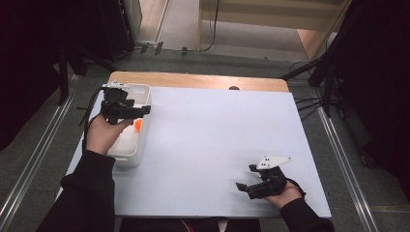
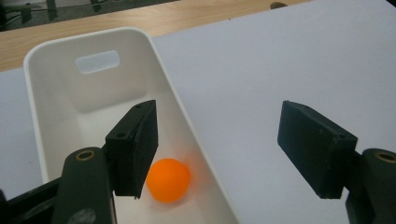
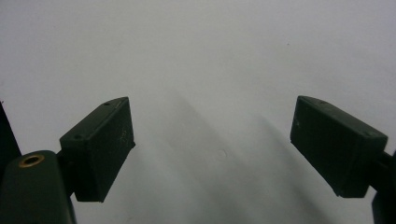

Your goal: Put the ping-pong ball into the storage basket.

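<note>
An orange ball [image 2: 168, 180] lies on the floor of a white plastic bin [image 2: 56, 98] at the table's left side; from above the ball [image 1: 138, 125] shows near the bin's [image 1: 141, 93] right wall. My left gripper [image 1: 126, 110] hovers over the bin, open and holding nothing, its jaws straddling the bin's right wall. In its own view the gripper [image 2: 219, 149] has one jaw above the ball and the other over the white mat. My right gripper [image 1: 246, 181] rests low near the table's front right, open and empty; its own view has the gripper [image 3: 212, 154] over bare mat.
A white mat [image 1: 212, 145] covers most of the wooden table [image 1: 193, 79], whose bare strip shows at the far edge. Dark stands and cables flank the table on the floor. The bin has a handle slot [image 2: 97, 61] in its far wall.
</note>
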Demonstrator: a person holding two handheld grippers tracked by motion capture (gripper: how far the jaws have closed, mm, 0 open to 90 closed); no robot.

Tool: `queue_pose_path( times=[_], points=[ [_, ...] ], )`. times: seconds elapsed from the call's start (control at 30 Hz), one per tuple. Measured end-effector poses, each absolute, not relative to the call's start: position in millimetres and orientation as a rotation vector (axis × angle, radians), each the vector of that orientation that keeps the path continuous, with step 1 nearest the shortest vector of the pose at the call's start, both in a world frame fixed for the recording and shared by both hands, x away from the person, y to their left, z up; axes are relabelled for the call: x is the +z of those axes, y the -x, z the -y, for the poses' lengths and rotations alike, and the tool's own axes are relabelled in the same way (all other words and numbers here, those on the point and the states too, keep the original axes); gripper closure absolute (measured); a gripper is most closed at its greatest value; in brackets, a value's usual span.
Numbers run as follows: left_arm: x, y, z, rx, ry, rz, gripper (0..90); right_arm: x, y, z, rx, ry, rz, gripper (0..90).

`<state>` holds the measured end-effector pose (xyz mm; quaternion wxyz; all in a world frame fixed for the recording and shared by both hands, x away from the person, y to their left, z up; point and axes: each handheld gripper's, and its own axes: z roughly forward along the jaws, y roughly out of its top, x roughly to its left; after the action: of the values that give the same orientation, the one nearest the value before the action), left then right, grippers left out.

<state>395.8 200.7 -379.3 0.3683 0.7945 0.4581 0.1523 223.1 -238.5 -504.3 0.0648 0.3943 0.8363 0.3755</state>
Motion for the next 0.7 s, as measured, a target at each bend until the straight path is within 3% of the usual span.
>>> queue_pose_path(
  times=[0.23,0.7],
  points=[
    [-378.6,-392.1,-190.3,0.293,-2.055,-1.088,23.7,-504.4,-223.0,238.5,1.133,-1.189,-2.525,12.3],
    [-381.5,-385.9,-171.6,0.268,-2.098,-1.0,23.5,-504.8,-223.1,238.3,1.13,-1.185,-2.527,12.3]
  ],
)
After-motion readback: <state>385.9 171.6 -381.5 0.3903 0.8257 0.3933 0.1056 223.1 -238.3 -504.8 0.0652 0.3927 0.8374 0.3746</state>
